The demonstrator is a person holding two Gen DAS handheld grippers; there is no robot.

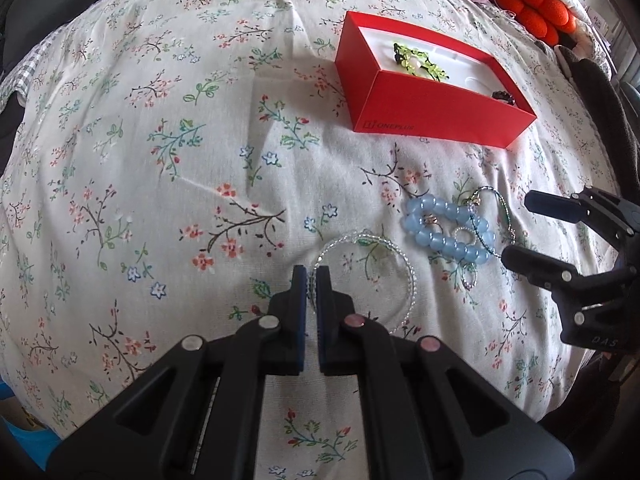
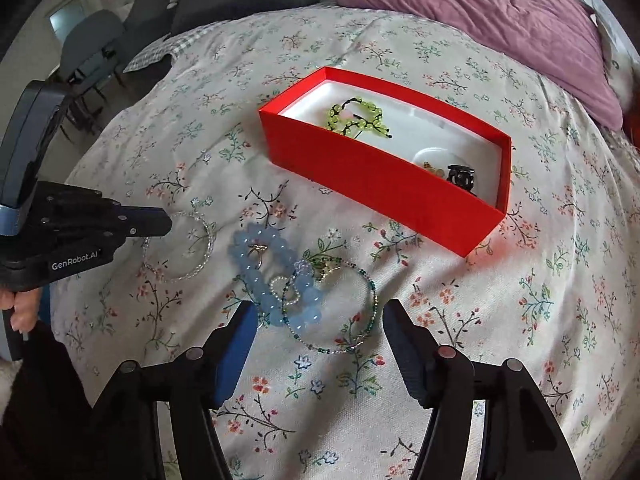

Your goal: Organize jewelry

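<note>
My left gripper (image 1: 311,276) is shut on the rim of a clear beaded bracelet (image 1: 408,276) that lies on the floral bedspread; it also shows in the right wrist view (image 2: 200,240), with the left gripper (image 2: 162,222) at its edge. A blue chunky bead bracelet (image 1: 444,236) (image 2: 256,276) lies to the right, tangled with a thin green beaded loop (image 2: 360,340) and small pearl pieces. My right gripper (image 2: 316,320) is open, just short of that pile, and also shows in the left wrist view (image 1: 516,228). A red open box (image 1: 420,96) (image 2: 360,176) holds a green bracelet (image 2: 356,118) and small dark items.
A purple pillow (image 2: 500,12) lies at the head of the bed. Orange round objects (image 1: 532,0) sit at the far right corner. Grey chairs (image 2: 92,44) stand beyond the bed's left edge. The bedspread (image 1: 160,160) stretches to the left of the jewelry.
</note>
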